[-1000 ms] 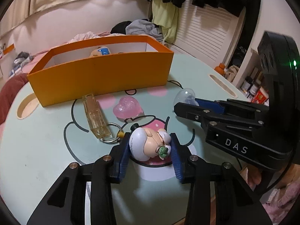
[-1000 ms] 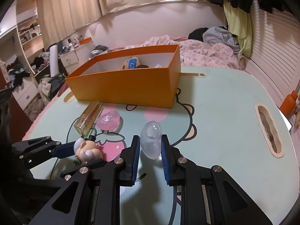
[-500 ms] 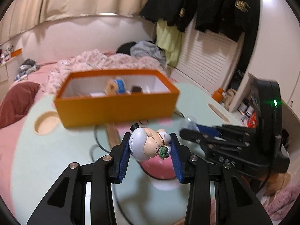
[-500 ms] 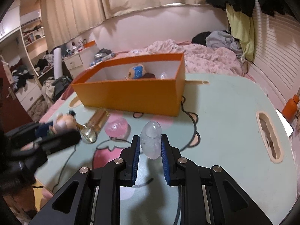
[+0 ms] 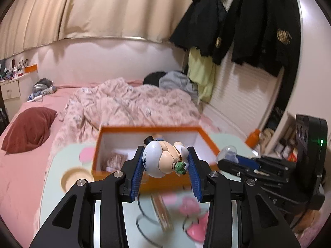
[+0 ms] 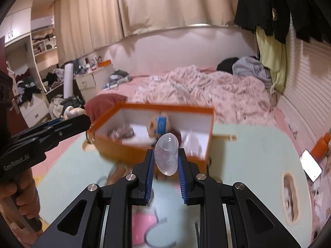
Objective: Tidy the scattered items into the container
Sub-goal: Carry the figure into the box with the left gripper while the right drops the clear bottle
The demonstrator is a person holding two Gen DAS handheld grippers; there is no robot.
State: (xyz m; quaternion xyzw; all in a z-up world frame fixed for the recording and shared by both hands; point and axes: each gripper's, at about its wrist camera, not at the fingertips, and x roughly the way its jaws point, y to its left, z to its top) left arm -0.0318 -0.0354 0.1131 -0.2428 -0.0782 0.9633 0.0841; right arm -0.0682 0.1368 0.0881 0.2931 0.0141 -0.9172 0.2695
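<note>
Two grippers, each with something clamped, are what we find. Through the left wrist camera we see the left gripper (image 5: 166, 171) with its blue pads closed partway onto a small toy figurine (image 5: 161, 159), white-bodied with a peach face and a green bit at the front, held in the air. Beyond it stands the orange box (image 5: 157, 177), white inside, open at the top, on the pale green table (image 5: 51, 196). We can make out a few blurred items on the box floor but cannot name them. At the right edge the right gripper (image 5: 227, 155) reaches in, a clear rounded piece at its tip. Behind the table lies a bed with a pink floral quilt (image 5: 128, 105) and a dark red pillow (image 5: 29, 130).

From the right wrist camera we see the right gripper (image 6: 166, 165) pinched nearly shut on a clear plastic capsule (image 6: 167, 157), standing upright between the pads above the table (image 6: 258, 165). The orange box (image 6: 115, 144) sits just past it; inside we see a figure with a blue patch (image 6: 160, 124) and other blurred pieces. At the left the left gripper (image 6: 76, 115) enters with the figurine (image 6: 72, 111) at its tip, a hand (image 6: 22, 198) below it.
</note>
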